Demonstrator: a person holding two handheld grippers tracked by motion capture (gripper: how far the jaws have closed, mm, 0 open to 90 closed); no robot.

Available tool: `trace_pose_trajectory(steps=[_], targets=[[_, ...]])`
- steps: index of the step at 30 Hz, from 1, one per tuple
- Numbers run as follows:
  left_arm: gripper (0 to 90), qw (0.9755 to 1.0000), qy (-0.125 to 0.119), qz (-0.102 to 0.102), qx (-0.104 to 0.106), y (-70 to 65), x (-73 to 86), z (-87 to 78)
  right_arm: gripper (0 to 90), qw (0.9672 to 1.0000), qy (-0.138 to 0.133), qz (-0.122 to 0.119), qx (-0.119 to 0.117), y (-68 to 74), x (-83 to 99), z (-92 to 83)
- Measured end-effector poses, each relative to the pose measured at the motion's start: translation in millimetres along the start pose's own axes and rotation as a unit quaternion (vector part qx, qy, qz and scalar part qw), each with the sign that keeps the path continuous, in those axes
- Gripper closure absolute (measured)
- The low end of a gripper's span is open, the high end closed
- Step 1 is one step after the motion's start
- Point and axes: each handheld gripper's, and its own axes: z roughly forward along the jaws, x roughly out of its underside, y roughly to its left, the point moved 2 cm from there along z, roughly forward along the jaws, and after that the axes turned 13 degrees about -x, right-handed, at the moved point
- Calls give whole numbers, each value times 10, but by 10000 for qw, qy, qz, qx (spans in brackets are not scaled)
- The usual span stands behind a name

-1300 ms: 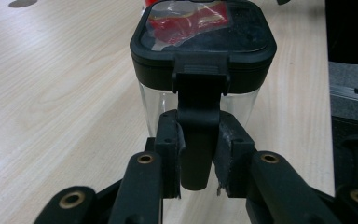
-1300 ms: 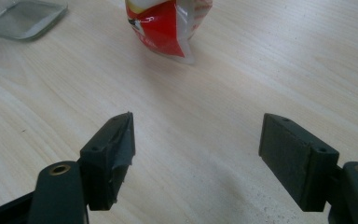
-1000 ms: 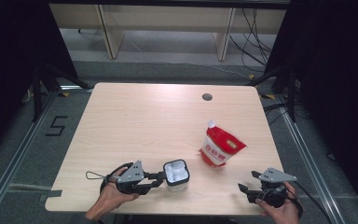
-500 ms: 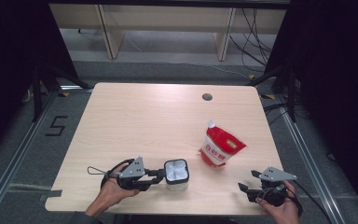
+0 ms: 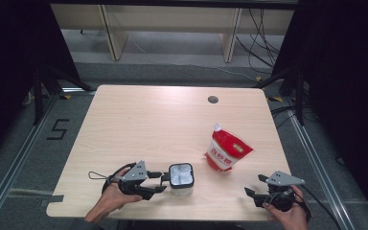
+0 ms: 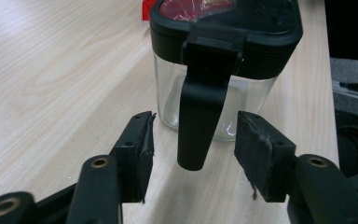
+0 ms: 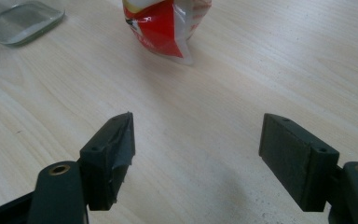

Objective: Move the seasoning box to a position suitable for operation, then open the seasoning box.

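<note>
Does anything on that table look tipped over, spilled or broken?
Nothing spilled or broken. The glass jar stands upright with its black lid on; its handle hangs between the left gripper's jaws, which have just been opening and do not touch it. The red and white pouch leans a little, though it looks sealed.

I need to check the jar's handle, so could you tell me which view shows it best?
The left gripper view: the black handle hangs between the left gripper pads, untouched. The high view shows the jar small; the right gripper view catches its glass base.
</note>
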Motion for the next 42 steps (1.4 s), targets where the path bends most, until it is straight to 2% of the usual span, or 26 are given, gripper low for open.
trace_pose_trajectory(steps=[4,7,8,11,13,15,16,18,19,21,22,25,27,28,31,34,36,37,38,41,42], targets=[[423,9999,-79,-106,-90,11,-28,-37,276,10000,-35,25,9,-4,12,3],[372,9998,-65,-159,-59,9,-27,-42,276,9999,-1,128,-116,-8,17,0],[347,9998,-69,-172,-85,11,-26,-46,276,10000,-37,39,-13,-18,18,-7],[279,9997,-69,-221,-94,21,-35,-54,276,10000,-33,43,22,-18,19,-8],[251,9986,-125,-484,-186,18,-60,-86,276,9999,4,116,-103,-11,19,4],[227,9978,-230,-589,-210,11,-89,-114,276,9999,2,164,1,-4,21,-6],[216,9975,-268,-602,-238,9,-102,-130,275,10000,-39,54,28,-20,19,-7],[206,9973,-324,-599,-274,-3,-125,-162,276,9997,-51,204,-94,3,23,-11],[197,9972,-358,-598,-254,-9,-136,-172,276,9999,-32,98,-97,-16,20,-18],[192,9971,-390,-612,-246,-20,-145,-183,276,9998,3,165,-135,-6,21,-19],[191,9969,-375,-642,-274,-33,-153,-197,276,9999,-8,162,23,9,20,-14],[201,9965,-393,-671,-310,-74,-208,-242,276,10000,-8,9,8,-7,18,-7],[206,9967,-421,-620,-297,-77,-224,-252,276,10000,-4,13,9,-8,18,-7],[234,9963,-407,-675,-331,-104,-254,-279,276,10000,29,17,21,-11,20,-15],[317,9965,-434,-621,-340,-111,-292,-294,276,10000,30,18,28,-10,22,-14],[453,9966,-560,-500,-341,-131,-349,-335,275,9998,66,70,-178,-14,25,-8],[571,9965,-600,-310,-498,-133,-357,-361,275,9998,66,59,-156,-12,25,-9],[626,9958,-645,-334,-554,-149,-357,-363,275,9999,38,11,-100,-12,22,-10],[674,9957,-692,-241,-560,-144,-357,-366,275,10000,-9,30,-78,3,19,-4],[792,9954,-668,-198,-664,-150,-363,-372,275,9998,46,147,-132,30,14,-10],[818,9954,-626,-230,-693,-147,-376,-365,273,10000,39,19,-54,31,10,-2]])
